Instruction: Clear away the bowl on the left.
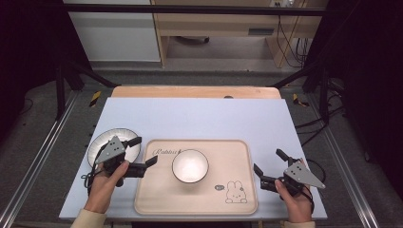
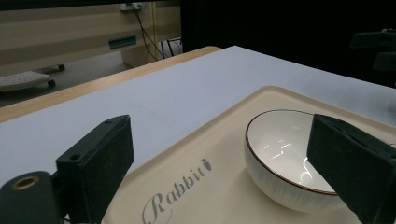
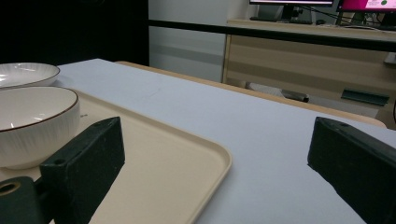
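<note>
A pale blue-grey worktop (image 1: pixel 199 118) sits inside a dark metal frame, with a grey floor and light wooden furniture beyond its far edge; a cream tray (image 1: pixel 157 199) lies at the near middle of the worktop, printed with the word "Rabbit" toward its far left corner and a small rabbit drawing (image 1: pixel 236 192) at its near right corner; a white ribbed bowl (image 1: pixel 190 166) with a thin dark rim stands upright near the centre of the tray, and looks empty; at 9 o'clock from the tray, a white ribbed plate (image 1: pixel 102 141) rests on the worktop just beside the tray's left edge; the left gripper (image 1: pixel 145 152) hangs over that plate, held in a hand (image 1: pixel 105 186), its jaws spread wide and holding nothing, one tip reaching over the tray's left rim; in the left gripper view the bowl lies ahead between the two black jaws, closer to the right one; at 3 o'clock from the tray, the right gripper (image 1: pixel 268 163) sits in the other hand (image 1: pixel 294 202) just off the tray's right edge, its jaws likewise wide apart and empty, aimed toward 10 o'clock.
</note>
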